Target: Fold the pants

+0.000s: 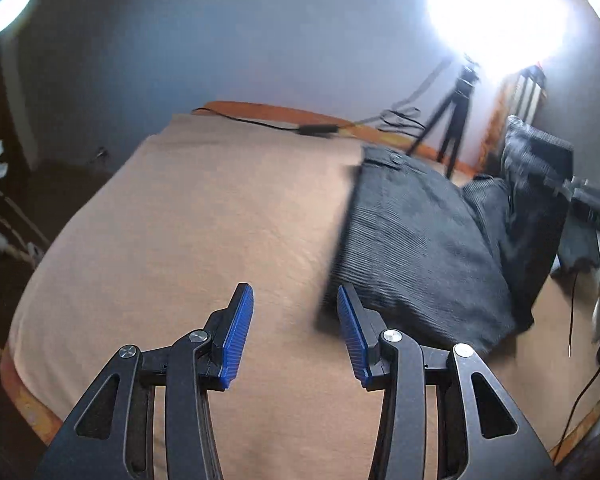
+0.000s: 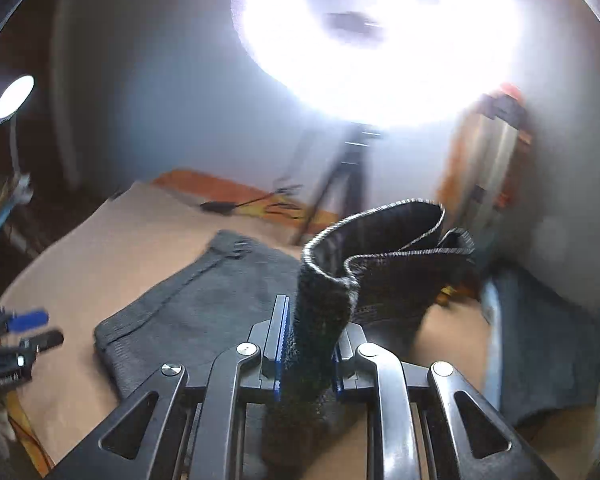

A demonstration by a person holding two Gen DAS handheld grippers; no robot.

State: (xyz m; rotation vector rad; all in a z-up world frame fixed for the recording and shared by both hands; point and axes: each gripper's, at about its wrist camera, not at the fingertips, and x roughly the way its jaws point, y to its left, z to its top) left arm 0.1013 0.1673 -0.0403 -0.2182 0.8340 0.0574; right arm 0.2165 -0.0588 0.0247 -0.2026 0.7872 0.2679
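Dark grey corduroy pants (image 1: pixel 416 240) lie on a tan cloth-covered table (image 1: pixel 204 216), waist end with a button toward the far side. My left gripper (image 1: pixel 296 324) hovers open over bare cloth just left of the pants' near edge, nothing between its blue pads. In the right wrist view my right gripper (image 2: pixel 308 344) is shut on a bunched hem of the pants (image 2: pixel 380 264), lifted off the table with the leg opening curling upward. The flat part of the pants (image 2: pixel 204 300) lies to the left. The left gripper (image 2: pixel 24 336) shows at the far left edge there.
A bright ring light on a black tripod (image 1: pixel 456 120) stands behind the table. A black cable with an adapter (image 1: pixel 316 129) lies along the far orange edge. A lamp (image 1: pixel 8 8) glows at upper left. A thin dark cable (image 1: pixel 576 396) runs over the near right corner.
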